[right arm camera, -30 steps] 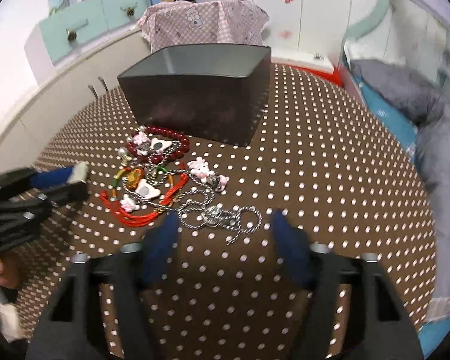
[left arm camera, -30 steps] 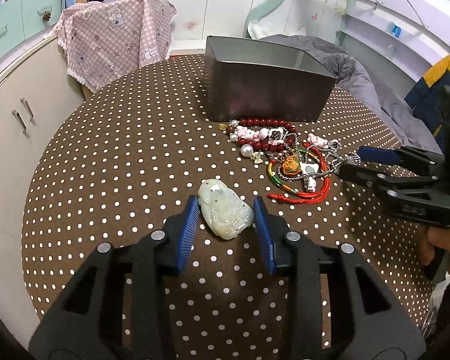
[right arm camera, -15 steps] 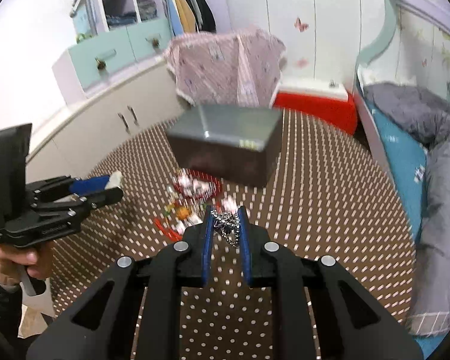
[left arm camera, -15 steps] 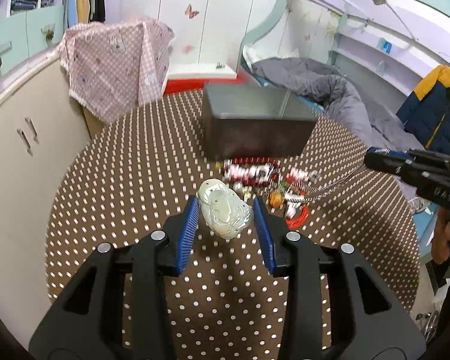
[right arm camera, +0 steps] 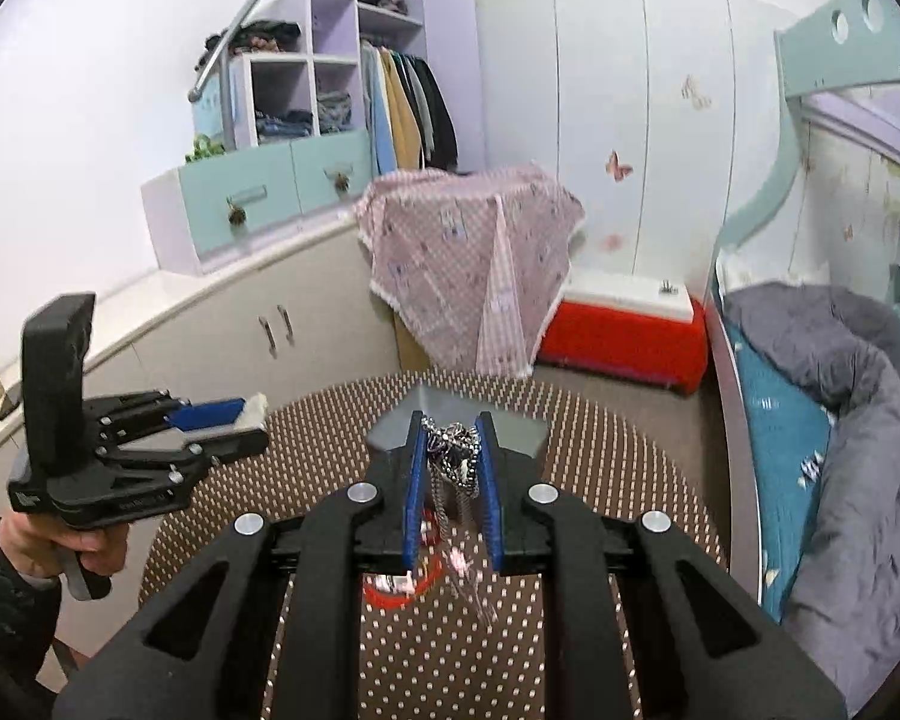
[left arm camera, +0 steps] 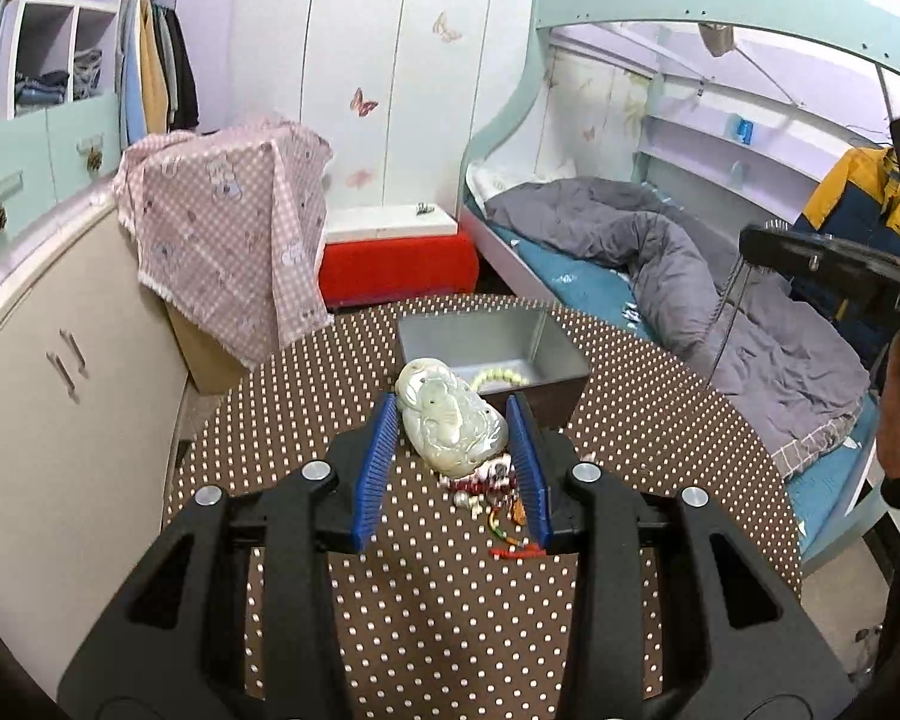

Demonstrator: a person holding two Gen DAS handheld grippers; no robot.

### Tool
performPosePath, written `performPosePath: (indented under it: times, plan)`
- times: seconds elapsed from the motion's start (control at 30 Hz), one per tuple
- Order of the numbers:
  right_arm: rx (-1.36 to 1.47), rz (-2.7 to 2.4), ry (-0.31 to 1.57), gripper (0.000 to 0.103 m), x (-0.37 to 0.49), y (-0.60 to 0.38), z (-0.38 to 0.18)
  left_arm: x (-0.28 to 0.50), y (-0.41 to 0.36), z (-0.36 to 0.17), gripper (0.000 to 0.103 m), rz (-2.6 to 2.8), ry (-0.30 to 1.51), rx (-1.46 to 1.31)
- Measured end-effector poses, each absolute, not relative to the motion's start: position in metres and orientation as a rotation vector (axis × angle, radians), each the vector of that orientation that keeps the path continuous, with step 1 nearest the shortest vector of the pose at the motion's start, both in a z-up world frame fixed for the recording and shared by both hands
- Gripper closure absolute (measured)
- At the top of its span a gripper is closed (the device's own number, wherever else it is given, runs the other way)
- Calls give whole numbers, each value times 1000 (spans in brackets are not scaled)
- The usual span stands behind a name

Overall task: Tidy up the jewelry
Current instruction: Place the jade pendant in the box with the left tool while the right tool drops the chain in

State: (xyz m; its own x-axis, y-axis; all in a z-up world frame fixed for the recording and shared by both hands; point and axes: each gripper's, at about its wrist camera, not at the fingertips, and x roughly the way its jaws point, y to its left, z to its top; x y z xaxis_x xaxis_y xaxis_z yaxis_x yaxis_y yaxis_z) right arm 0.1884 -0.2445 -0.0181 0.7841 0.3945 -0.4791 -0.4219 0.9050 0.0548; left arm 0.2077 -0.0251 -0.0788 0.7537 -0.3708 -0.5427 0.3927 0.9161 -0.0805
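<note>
A pale green jade pendant sits clamped between the blue pads of my left gripper, lifted above the brown dotted table. My right gripper is shut on a bunched silver chain, and a strand of it dangles below. Behind both stands an open metal box with a pale bead bracelet inside. The remaining jewelry pile, red beads and cords, lies on the table in front of the box. In each wrist view the other gripper shows: left gripper, right gripper.
A pink checked cloth drapes something beyond the table's far left edge. Pale cabinets run along the left. A red bench and a bed with a grey quilt lie beyond the table on the right.
Both grippers have risen well above the table. The right one closed on the silver chain and lifted it off the pile. The left carried the jade pendant up with it.
</note>
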Motion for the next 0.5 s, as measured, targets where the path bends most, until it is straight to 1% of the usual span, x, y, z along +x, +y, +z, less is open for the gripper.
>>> performPosePath:
  times: [0.3, 0.5]
  plan:
    - [-73, 468, 411, 89, 205, -237, 24, 229, -33, -52, 66, -457, 545, 51]
    - [-52, 490, 406, 89, 240, -229, 37, 264, -43, -41, 66, -484, 559, 41]
